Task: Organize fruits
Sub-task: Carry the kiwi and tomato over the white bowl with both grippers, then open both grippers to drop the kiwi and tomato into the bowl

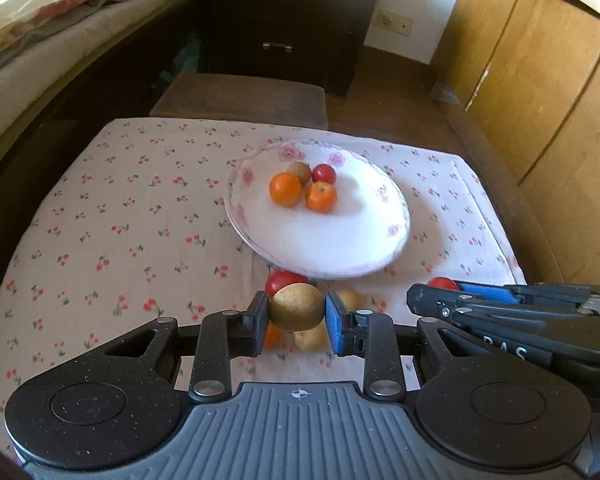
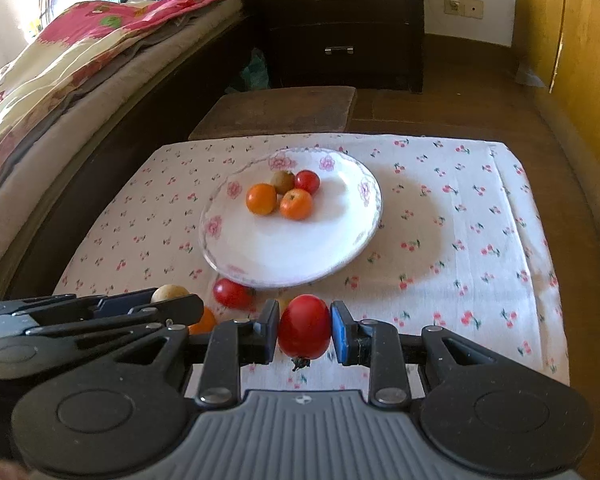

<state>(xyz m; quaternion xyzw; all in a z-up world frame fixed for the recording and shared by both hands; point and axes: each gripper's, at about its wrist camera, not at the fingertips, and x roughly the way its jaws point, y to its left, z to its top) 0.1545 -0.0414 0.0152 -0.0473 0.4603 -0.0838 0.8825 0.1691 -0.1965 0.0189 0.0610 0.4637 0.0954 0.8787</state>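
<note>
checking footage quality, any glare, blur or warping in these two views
Left wrist: fisheye bends the wardrobe; plate is washed out by sunlight; kiwi in the left gripper is fairly sharp. Right wrist: dark corners, plate glares, tomato in the right gripper is clear.

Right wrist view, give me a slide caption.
Right gripper holds a red tomato near a plate of four fruits.
</note>
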